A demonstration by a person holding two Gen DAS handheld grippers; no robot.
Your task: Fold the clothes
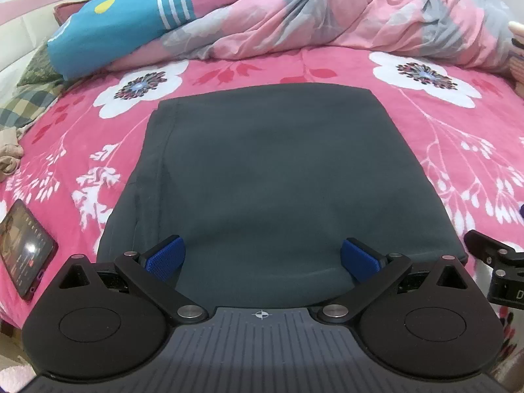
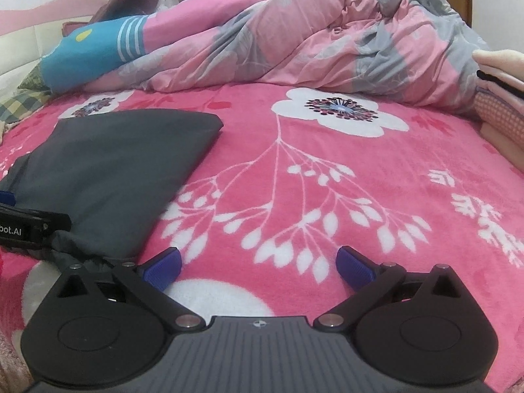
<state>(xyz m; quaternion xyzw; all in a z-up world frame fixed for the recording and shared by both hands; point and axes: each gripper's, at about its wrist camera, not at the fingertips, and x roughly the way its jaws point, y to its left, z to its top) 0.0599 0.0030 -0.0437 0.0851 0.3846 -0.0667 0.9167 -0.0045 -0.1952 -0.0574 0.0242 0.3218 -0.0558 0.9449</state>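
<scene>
Dark garment [image 1: 262, 177] lies folded flat on the pink floral bed [image 1: 442, 137].
Left gripper [image 1: 262, 258] hovers spread over its near edge; right gripper [image 2: 257, 267], spread and empty, sits just right, likely released after folding.

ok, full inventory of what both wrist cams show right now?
folded garment: 1, dark grey, flat on the bedspread, near edge
bedspread: 1, hot pink with white flowers, covers the bed
duvet: 1, pink and grey, bunched at the far side
pillow: 1, blue with white stripes, far left
phone: 1, dark, screen lit, left of the garment
folded stack: 1, pale pink, far right
left gripper: jaws open over the garment
right gripper: jaws open, nothing between
</scene>
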